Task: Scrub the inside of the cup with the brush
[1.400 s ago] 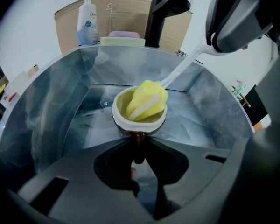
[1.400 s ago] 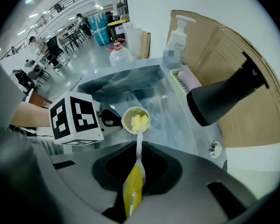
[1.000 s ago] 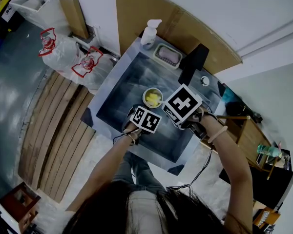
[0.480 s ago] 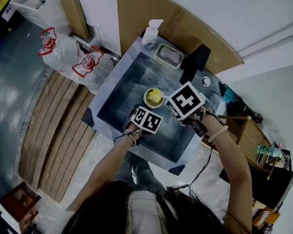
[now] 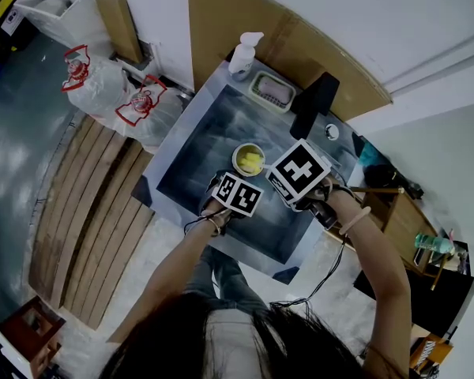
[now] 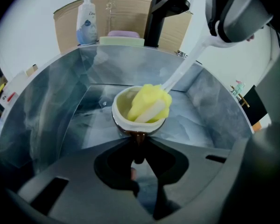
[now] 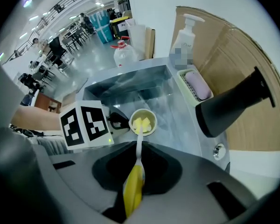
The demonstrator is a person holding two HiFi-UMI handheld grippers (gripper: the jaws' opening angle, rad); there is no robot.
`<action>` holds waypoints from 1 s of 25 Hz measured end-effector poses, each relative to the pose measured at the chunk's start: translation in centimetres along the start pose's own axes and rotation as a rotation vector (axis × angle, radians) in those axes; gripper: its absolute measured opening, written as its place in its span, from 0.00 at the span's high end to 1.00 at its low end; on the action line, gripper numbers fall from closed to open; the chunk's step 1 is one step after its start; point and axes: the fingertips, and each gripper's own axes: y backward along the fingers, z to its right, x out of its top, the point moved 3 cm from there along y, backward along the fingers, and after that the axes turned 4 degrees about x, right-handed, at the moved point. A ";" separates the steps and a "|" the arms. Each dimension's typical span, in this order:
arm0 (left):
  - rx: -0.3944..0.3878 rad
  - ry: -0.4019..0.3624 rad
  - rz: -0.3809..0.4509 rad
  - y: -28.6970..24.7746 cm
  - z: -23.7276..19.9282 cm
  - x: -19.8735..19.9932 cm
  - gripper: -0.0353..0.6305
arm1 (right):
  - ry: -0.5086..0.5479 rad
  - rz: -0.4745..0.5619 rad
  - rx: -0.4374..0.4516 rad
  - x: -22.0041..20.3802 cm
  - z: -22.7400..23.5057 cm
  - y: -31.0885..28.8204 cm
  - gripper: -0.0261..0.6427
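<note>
A cream cup stands low in the steel sink. My left gripper is shut on the cup's brown handle. The brush's yellow sponge head sits inside the cup, and its white shaft rises to the upper right. My right gripper is shut on the brush's yellow handle, pointing it down into the cup. In the head view the cup lies just beyond both marker cubes, left gripper near, right gripper to its right.
A black faucet stands at the sink's back right. A soap bottle and a soap dish with a pink bar sit on the back ledge against a brown board. Plastic bags lie on the floor at left.
The right gripper and brush shifted slightly back and forth, moving the sponge head inside the cup. The left gripper and cup stayed put.
</note>
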 end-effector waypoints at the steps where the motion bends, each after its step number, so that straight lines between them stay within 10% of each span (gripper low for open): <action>1: -0.001 0.000 0.000 0.0 0.0 0.0 0.84 | -0.011 0.010 0.016 0.2 -0.1 0.1 0.89; 25: -0.006 0.000 0.000 0.0 0.0 0.0 0.84 | 0.001 -0.014 -0.044 0.1 0.3 -0.3 0.89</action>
